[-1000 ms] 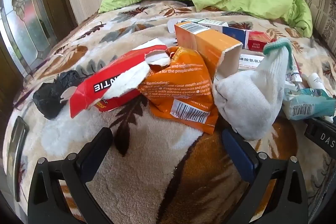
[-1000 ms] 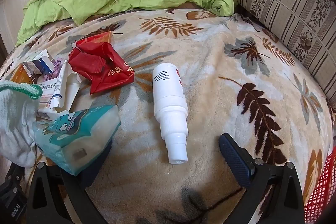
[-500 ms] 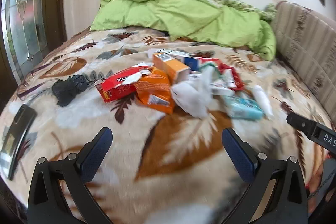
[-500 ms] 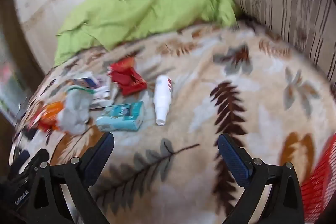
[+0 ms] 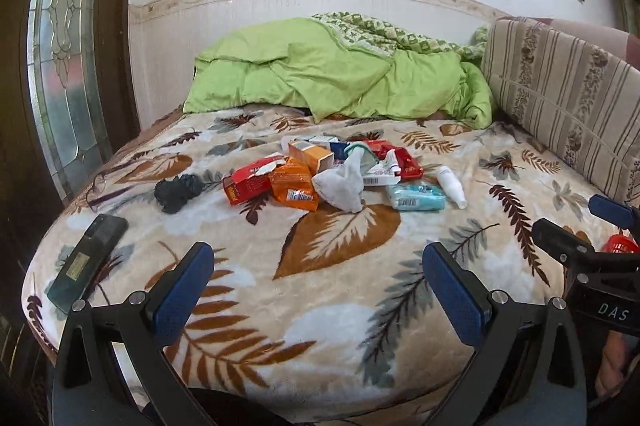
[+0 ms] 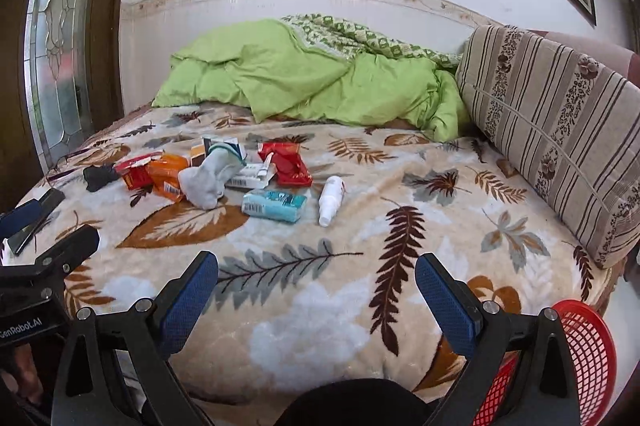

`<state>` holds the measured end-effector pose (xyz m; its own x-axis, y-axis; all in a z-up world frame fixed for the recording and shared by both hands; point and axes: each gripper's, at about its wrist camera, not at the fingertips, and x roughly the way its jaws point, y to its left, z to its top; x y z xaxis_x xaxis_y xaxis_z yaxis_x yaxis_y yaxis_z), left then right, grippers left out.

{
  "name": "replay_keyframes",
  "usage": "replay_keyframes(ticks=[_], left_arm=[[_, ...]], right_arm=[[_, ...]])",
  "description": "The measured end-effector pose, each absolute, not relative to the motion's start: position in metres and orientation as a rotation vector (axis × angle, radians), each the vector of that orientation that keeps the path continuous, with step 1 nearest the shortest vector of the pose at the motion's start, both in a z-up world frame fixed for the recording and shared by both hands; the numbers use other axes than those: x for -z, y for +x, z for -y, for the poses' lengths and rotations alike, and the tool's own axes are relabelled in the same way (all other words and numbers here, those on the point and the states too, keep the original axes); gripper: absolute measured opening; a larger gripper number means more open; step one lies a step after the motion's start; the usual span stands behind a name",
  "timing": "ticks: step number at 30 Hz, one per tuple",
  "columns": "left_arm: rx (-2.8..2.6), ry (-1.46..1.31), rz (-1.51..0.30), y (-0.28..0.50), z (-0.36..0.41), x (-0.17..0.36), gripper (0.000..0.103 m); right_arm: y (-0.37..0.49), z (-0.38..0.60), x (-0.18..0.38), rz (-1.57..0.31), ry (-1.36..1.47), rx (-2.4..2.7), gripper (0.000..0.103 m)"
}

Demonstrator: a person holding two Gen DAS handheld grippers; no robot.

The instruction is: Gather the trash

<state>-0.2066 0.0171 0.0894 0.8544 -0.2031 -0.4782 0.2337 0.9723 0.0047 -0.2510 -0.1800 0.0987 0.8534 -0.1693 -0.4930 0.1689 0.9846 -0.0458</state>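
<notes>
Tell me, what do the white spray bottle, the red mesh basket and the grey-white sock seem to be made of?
White spray bottle: probably smooth plastic, faintly glossy. Red mesh basket: likely moulded plastic, shown by its regular open lattice. Grey-white sock: soft knitted fabric, matte and slumped, with a green cuff.

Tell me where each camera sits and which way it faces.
Left wrist: on the left gripper, off the bed's near edge, facing the trash pile; its blue fingers and the right gripper show.
Right wrist: on the right gripper, further right, facing likewise; red basket beside it.
Shared: white sock, spray bottle.
</notes>
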Motion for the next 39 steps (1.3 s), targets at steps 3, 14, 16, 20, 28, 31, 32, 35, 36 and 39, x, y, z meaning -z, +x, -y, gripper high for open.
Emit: replay_keyframes(ticks=[3,14,16,20,28,31,32,35,36,39], left_arm=[[0.226,0.038,-0.505,-0.206,-0.023,-0.086,0.103],[0.229,0.042,-0.532,-0.202,-0.024,-0.078,0.103],[0.229,0.045,-0.535,-0.202,-0.024,-0.077,0.103],[0.226,0.052,-0.538,-0.202,-0.021,-0.077,0.103],[0.225,0.050,-0.537,-0.202,-0.022,-0.077,0.103],[0.227,0.050,-0.536,-0.202,-0.022,-0.077,0.103],[0.226,0.050,-0.536,-0.202,-0.022,-0.077,0.103],[0.228,0.052,-0.536,-0.202,-0.022,-0.077,0.103],[0.228,0.052,-0.536,-0.202,-0.022,-0.077,0.103],[0.228,0.051,-0.536,-0.202,-0.022,-0.078,0.103]], right_arm=[[-0.255,0.178,-0.097,-0.510,-0.008,0.185,0.101],[-0.251,0.183,-0.092,-0.548,0.005,0.205,0.101],[-0.249,0.182,-0.091,-0.555,0.007,0.202,0.101],[-0.247,0.185,-0.090,-0.567,0.021,0.203,0.101],[-0.247,0.189,-0.089,-0.577,0.040,0.206,0.101],[-0.246,0.190,-0.089,-0.580,0.045,0.207,0.101],[-0.246,0.190,-0.089,-0.581,0.048,0.208,0.101],[-0.246,0.192,-0.089,-0.584,0.053,0.209,0.101],[-0.246,0.192,-0.089,-0.584,0.053,0.208,0.101],[-0.246,0.192,-0.089,-0.584,0.054,0.210,0.101]])
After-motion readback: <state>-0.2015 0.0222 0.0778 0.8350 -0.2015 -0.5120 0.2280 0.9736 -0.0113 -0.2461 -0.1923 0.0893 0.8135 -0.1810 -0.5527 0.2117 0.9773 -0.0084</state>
